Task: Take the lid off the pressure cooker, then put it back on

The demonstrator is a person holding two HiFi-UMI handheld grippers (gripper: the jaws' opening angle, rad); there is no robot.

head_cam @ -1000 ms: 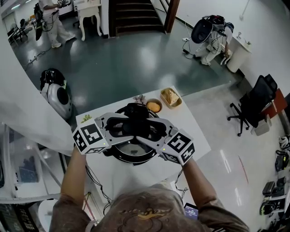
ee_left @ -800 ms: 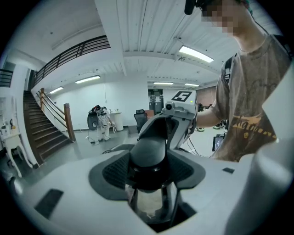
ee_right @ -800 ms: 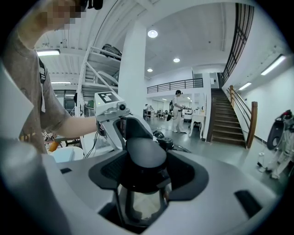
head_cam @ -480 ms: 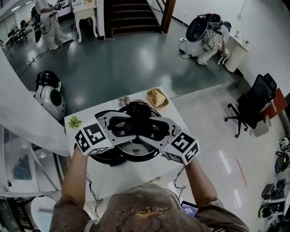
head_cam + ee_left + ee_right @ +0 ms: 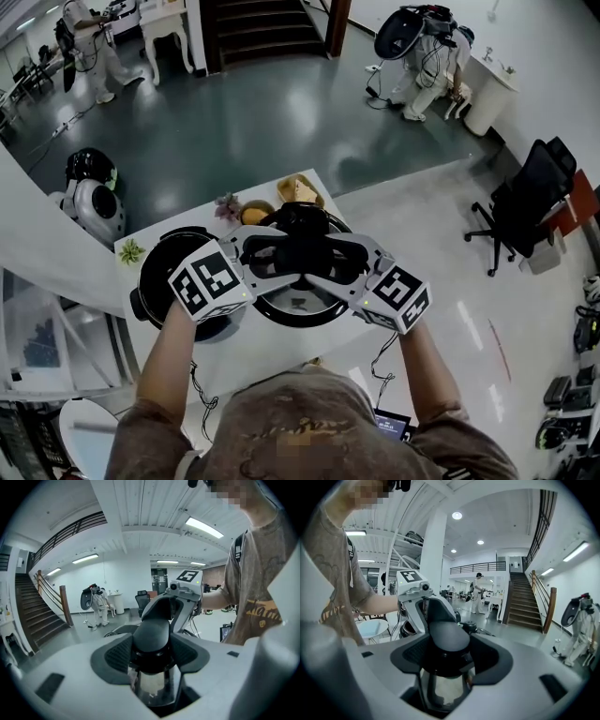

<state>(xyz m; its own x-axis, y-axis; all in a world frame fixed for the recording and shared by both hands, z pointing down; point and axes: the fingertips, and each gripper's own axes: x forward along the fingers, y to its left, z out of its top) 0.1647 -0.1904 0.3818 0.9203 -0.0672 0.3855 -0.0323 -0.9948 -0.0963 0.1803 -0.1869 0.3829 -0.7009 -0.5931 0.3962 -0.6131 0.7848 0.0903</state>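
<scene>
The pressure cooker pot (image 5: 161, 274) stands open and black at the left of the white table (image 5: 246, 351). To the right of it hangs its steel lid (image 5: 302, 306), clear of the pot. Both grippers grasp the lid's long black handle (image 5: 302, 246) from opposite sides. My left gripper (image 5: 274, 259) is shut on the handle (image 5: 150, 637), with shiny steel showing below. My right gripper (image 5: 330, 262) is shut on the same handle (image 5: 446, 641). Each gripper view shows the other gripper's marker cube (image 5: 188, 576) (image 5: 411, 576) across the lid.
Two bowls of food (image 5: 296, 190) (image 5: 253, 213) and a small green plant (image 5: 131, 251) sit along the table's far edge. An office chair (image 5: 525, 208) stands on the floor to the right. Stairs (image 5: 261, 28) and a person (image 5: 427, 56) lie beyond.
Both grippers carried the lid to the right, off the pot. The pot, covered a second ago, now shows open at the left.
</scene>
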